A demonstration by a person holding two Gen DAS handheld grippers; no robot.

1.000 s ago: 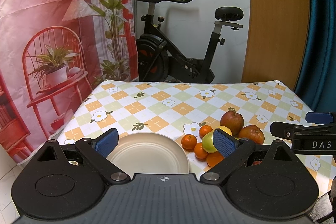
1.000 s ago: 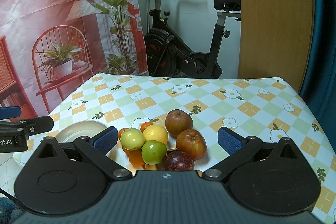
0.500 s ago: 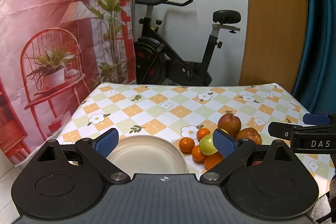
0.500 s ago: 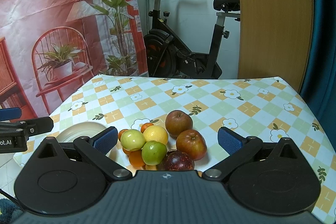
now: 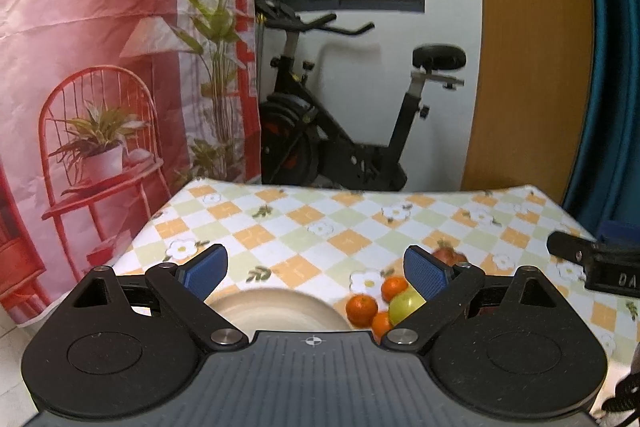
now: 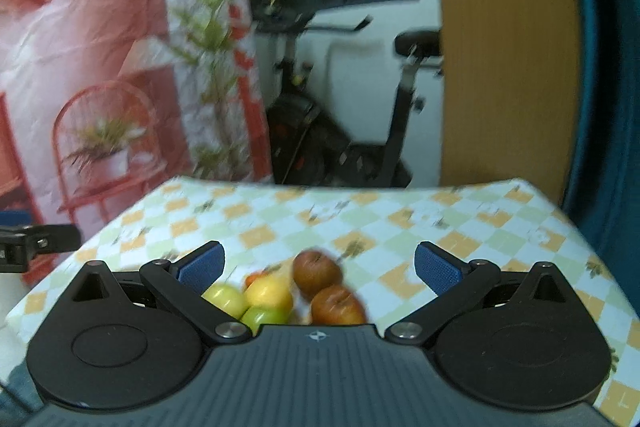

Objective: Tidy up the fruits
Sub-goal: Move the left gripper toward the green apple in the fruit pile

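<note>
Right wrist view: right gripper (image 6: 318, 267) gapes empty over fruit pile (image 6: 280, 297); left gripper (image 5: 316, 273) likewise spread; descend on red apple (image 6: 316, 269) at twelve o'clock, squeeze gently.

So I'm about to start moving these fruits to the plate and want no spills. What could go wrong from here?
The fruit pile is packed tight, round pieces touching, so pulling one may send neighbours rolling across the tablecloth. The right tool, open, gives a blurred view, so aim may suffer. The plate sits near the table's close edge, under the open left tool; a nudge might shift it.
</note>
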